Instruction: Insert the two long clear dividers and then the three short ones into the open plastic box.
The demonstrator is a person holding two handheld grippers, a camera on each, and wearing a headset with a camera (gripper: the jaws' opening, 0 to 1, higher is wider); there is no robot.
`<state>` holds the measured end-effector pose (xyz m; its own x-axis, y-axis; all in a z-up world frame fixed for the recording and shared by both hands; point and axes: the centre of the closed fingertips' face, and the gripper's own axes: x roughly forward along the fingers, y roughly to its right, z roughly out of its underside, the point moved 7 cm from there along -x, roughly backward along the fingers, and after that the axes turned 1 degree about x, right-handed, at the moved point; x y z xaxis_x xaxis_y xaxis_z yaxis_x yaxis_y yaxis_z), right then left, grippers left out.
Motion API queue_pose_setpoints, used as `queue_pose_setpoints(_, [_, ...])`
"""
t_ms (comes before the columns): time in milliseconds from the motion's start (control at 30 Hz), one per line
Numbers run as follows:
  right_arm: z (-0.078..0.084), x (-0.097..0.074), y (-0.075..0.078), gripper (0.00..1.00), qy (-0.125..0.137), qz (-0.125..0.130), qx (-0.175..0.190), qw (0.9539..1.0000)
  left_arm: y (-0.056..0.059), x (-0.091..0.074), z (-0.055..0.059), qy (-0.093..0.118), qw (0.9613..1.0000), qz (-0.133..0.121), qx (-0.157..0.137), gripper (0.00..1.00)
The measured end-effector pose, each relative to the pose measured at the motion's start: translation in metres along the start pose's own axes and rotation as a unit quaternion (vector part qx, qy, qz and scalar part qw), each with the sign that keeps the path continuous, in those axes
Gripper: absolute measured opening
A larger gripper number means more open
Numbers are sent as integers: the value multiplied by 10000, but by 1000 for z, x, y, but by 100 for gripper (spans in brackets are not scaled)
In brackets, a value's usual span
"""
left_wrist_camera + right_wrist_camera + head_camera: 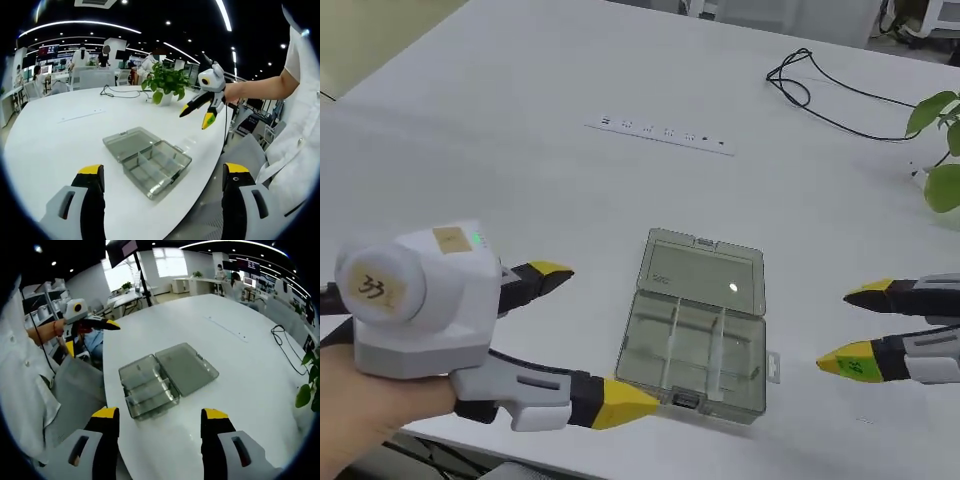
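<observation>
Looks roughly half done, going by the head view: plastic box [628,345] lying open near the front edge of the white table [520,150], lid [705,265] folded flat on the far side, and two long dividers [671,340] standing upright in the tray, running from the front wall toward the hinge and splitting it into three lanes. Same three lanes visible in the right gripper view. Cannot confirm any short dividers across those lanes; too clear and too small to make out, so probably three crosswise pieces left to fit, or else nothing but a check of the seating. No loose dividers visible on the bare tabletop around the box, so no telling where the remaining ones would come from. Left gripper [588,335] hovering just left of the box with jaws spread wide and nothing between them; right gripper [853,328] hovering to the right, a little apart from the box, jaws likewise parted and empty. Farther back on the table: a flat white power strip [660,133], a looped black cable [807,53] and the leaves of a plant [945,188] at the right edge, all well apart from the box. Nothing between either gripper and the tray, so a clear way in from both sides. People and chairs in the background of the gripper views, far from the work.
</observation>
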<state>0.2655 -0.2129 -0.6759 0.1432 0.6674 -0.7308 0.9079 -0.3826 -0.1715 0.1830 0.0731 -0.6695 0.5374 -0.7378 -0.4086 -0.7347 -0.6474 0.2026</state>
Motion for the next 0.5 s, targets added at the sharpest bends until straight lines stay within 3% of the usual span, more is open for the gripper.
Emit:
queue_pose_setpoints(233, [18, 13, 8, 66, -618, -132, -739, 9953, -3, 0, 1, 8, 10000, -29, -59, 100])
queue_pose_setpoints(333, [29, 24, 12, 63, -1010, -170, -1077, 9889, -3, 0, 2, -4, 10000, -31, -82, 100])
queue_pose_setpoints(500, [39, 40, 15, 59, -1302, -221, -1361, 9818, -3, -1, 2, 1, 9999, -52, -101, 100])
